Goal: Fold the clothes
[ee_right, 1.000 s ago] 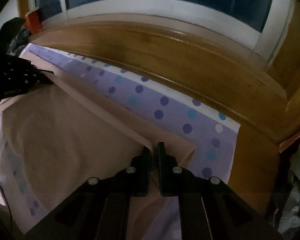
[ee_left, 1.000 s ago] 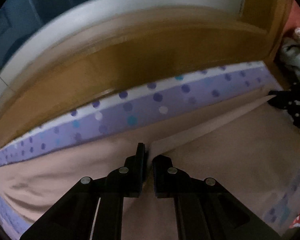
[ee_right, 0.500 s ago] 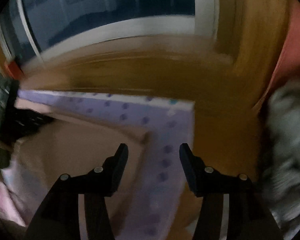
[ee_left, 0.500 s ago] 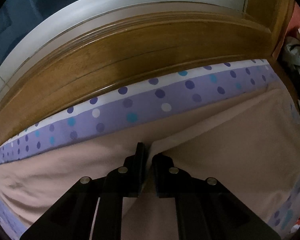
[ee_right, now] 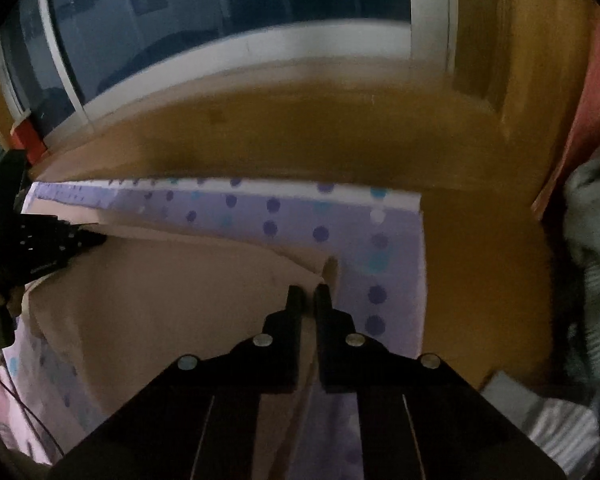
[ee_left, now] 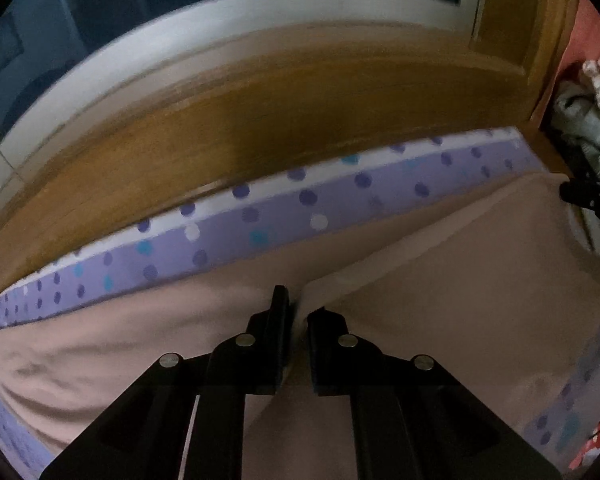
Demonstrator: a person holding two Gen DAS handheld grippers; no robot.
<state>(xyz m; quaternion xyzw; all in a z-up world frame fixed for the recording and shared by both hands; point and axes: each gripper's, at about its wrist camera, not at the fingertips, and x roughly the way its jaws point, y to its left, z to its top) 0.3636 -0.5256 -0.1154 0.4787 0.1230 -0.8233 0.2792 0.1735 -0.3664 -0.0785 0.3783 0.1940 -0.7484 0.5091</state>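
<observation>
A wooden headboard (ee_left: 284,120) under a white-framed window (ee_right: 260,44) runs along the far edge of a bed covered by a purple polka-dot sheet (ee_left: 284,216), and on that sheet lies the beige garment (ee_left: 460,280), spread wide with its folded upper edge parallel to the headboard. The left gripper (ee_left: 298,304) is pressed together on the garment's fold near the sheet's far edge. The right gripper (ee_right: 309,296) pinches the garment's corner close to the sheet's far right corner, beside a heap of grey-green clothes (ee_right: 596,240).
</observation>
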